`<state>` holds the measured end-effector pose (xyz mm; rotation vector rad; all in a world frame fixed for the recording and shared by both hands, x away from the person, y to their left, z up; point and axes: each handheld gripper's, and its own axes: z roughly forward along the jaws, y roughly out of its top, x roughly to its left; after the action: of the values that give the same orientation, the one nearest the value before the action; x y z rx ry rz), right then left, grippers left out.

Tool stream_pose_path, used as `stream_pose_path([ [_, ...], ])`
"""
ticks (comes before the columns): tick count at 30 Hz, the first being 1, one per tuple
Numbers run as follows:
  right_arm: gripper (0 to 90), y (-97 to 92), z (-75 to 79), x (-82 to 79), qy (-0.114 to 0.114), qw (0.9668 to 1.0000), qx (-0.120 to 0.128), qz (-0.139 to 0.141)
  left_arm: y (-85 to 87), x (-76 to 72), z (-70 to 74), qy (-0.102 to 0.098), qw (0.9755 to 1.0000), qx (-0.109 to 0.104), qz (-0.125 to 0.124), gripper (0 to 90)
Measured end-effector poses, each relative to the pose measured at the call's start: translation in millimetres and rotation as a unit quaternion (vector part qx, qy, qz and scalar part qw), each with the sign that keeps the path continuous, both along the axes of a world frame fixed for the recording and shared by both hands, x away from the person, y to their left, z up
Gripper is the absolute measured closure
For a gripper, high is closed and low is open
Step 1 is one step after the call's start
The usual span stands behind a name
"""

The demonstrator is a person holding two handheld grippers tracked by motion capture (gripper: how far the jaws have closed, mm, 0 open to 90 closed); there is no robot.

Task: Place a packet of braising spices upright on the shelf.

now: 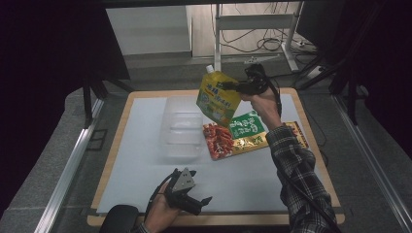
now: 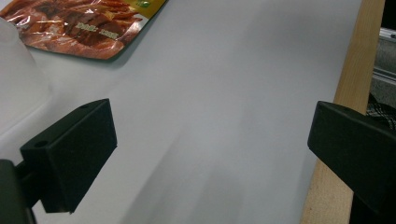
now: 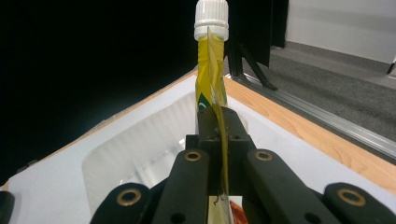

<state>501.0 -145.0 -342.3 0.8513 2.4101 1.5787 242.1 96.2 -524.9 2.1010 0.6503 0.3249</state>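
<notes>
Pouch and clear container are forming the pair that matters here. The right tool is pinching the yellow spouted pouch by its upper edge, holding it in the air above the far middle of the surface; in the right gripper view the jaws are pressing together on the thin folded film, with the white cap pointing up and away. The pouch's long axis is running from the cap at the far side down toward the near right, hanging tilted. The container is sitting just to the left of and below the pouch, open side up, so the coming move looks like a short carry leftward and down into it.

The right hand is the one doing the work and is clearly nearer. The left tool is resting at the near edge of the surface, well apart from the container, its jaws spread wide with nothing between them.

Below the pouch, a green packet is lying on a red and gold packet, both just right of the container. Nothing is standing between the pouch and the container's opening; its near-right wall is the one edge the dangling bottom could catch.
</notes>
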Motion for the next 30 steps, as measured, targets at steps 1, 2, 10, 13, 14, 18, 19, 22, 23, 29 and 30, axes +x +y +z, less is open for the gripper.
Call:
stream_pose_path([
  [1, 88.9, 1.3, 0.0, 1.9, -0.002, 1.0000, 0.000, 0.000, 0.2, 0.1, 0.2, -0.001, 1.0000, 0.000, 0.000, 1.0],
  [2, 89.0, 2.5, 0.2, 3.4, -0.002, 1.0000, 0.000, -0.001, 0.5, 0.1, 0.3, -0.001, 1.0000, -0.001, 0.001, 1.0],
  [10, 88.9, 14.9, 3.4, 17.2, -0.010, 0.9999, 0.002, -0.004, 3.1, 1.4, 1.3, 0.001, 0.9999, -0.009, 0.009, 0.4],
  [13, 88.9, 22.0, 4.0, 21.0, -0.012, 0.9999, 0.004, 0.000, 3.2, 1.4, 1.5, 0.001, 0.9999, -0.011, 0.010, 0.2],
  [14, 88.9, 24.7, 4.2, 22.2, -0.013, 0.9999, 0.004, 0.001, 3.2, 1.4, 1.5, 0.001, 0.9999, -0.011, 0.010, 0.2],
  [18, 88.9, 37.1, 4.1, 27.0, -0.014, 0.9999, 0.007, 0.005, 3.1, 1.2, 1.7, 0.001, 0.9999, -0.012, 0.008, 0.1],
  [19, 88.9, 40.4, 4.1, 28.1, -0.015, 0.9998, 0.009, 0.006, 3.1, 1.3, 1.7, 0.002, 0.9999, -0.013, 0.008, 0.2],
  [22, 89.0, 50.0, 3.7, 32.0, -0.015, 0.9998, 0.012, 0.007, 3.2, 1.2, 1.8, 0.002, 0.9999, -0.012, 0.007, 0.1],
  [23, 89.0, 53.2, 3.5, 33.3, -0.015, 0.9998, 0.014, 0.007, 3.2, 1.3, 1.7, 0.002, 0.9999, -0.013, 0.007, 0.1],
  [29, 89.0, 72.1, -0.1, 40.6, -0.017, 0.9997, 0.013, 0.011, 3.6, 1.2, 2.1, 0.002, 0.9999, -0.014, 0.005, 0.1],
  [30, 88.9, 74.9, -0.9, 41.9, -0.017, 0.9997, 0.013, 0.012, 3.6, 1.2, 2.1, 0.002, 0.9999, -0.014, 0.005, 0.2],
])
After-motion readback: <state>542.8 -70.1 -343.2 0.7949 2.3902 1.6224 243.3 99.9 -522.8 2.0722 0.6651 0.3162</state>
